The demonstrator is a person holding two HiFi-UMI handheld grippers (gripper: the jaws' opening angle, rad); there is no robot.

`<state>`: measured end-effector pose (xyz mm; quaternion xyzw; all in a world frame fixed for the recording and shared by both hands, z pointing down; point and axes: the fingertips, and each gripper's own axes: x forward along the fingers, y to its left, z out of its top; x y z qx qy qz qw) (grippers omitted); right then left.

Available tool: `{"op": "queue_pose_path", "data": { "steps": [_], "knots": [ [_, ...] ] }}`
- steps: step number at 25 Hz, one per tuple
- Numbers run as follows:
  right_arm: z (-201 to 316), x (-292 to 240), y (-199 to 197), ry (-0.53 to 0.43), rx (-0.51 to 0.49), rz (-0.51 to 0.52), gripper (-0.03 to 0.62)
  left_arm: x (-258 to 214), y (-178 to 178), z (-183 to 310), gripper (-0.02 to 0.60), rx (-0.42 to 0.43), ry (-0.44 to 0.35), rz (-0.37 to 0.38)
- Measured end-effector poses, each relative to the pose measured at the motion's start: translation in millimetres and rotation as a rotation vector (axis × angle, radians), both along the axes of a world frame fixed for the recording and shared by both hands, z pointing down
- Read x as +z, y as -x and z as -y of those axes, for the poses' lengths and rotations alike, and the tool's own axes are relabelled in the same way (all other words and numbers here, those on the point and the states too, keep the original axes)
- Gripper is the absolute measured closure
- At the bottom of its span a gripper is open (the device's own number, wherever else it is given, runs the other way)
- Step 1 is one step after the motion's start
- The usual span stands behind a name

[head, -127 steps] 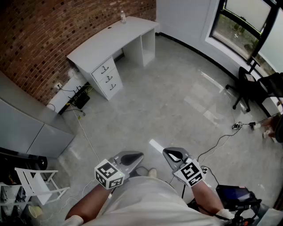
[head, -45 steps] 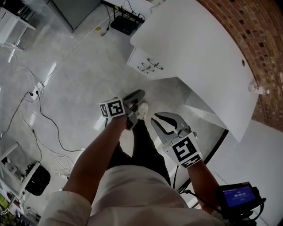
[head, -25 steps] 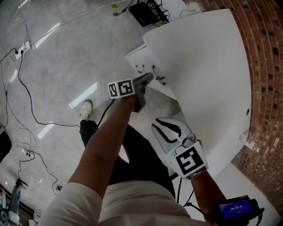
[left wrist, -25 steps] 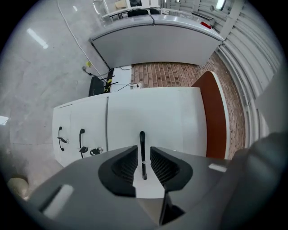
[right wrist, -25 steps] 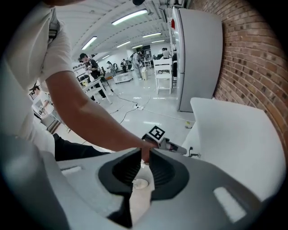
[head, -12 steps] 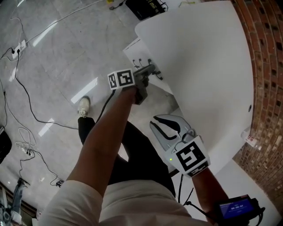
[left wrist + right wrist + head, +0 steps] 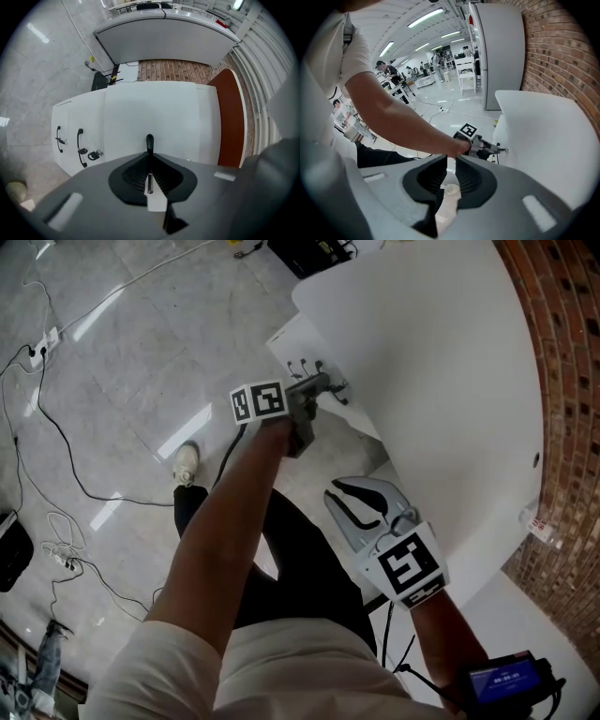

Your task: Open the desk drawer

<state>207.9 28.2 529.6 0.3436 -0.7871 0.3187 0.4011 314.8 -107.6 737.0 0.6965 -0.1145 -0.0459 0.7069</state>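
Your left claw [image 7: 324, 383] reaches out to the drawers [image 7: 292, 345] under the edge of the white table [image 7: 441, 381]. In the left gripper view its jaws are pressed together at the top drawer's handle [image 7: 149, 140], whose black end pokes out just past the tips. It appears to be gripping that handle. The two lower handles [image 7: 79, 147] and a small lock [image 7: 95, 154] sit off to the left, untouched. Your right claw [image 7: 331, 491] hangs back beside the table's near edge, well apart from the drawers. Its jaws stand slightly apart with nothing between them. Your shoe [image 7: 187, 463] is on the grey floor [image 7: 112, 362].
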Motion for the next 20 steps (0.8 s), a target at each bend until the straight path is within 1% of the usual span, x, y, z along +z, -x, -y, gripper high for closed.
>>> {"op": "queue_pose_path", "data": {
  "steps": [2, 4, 6, 9, 10, 12, 20],
  "knots": [
    [-2, 3, -3, -0.002, 0.010, 0.000, 0.551, 4, 3, -5, 0.561, 0.001, 0.004, 0.008],
    [-2, 1, 3, -0.004, 0.024, 0.002, 0.551, 5, 14, -11, 0.561, 0.008, 0.010, 0.016],
    [-3, -3, 23, -0.005, 0.032, -0.001, 0.551, 3, 36, -17, 0.561, 0.013, 0.017, 0.015],
    [-5, -10, 65, -0.011, 0.042, -0.005, 0.551, 0, 81, -26, 0.561, 0.021, 0.025, 0.010],
    [-4, -12, 73, -0.013, 0.046, -0.003, 0.551, 0, 89, -28, 0.561, 0.023, 0.025, 0.012],
    [-4, -13, 76, -0.017, 0.053, 0.002, 0.551, 0, 95, -30, 0.561, 0.025, 0.026, 0.019],
    [-4, -14, 73, -0.014, 0.080, 0.014, 0.551, 4, 95, -34, 0.561, 0.051, 0.033, 0.039]
  ]
}}
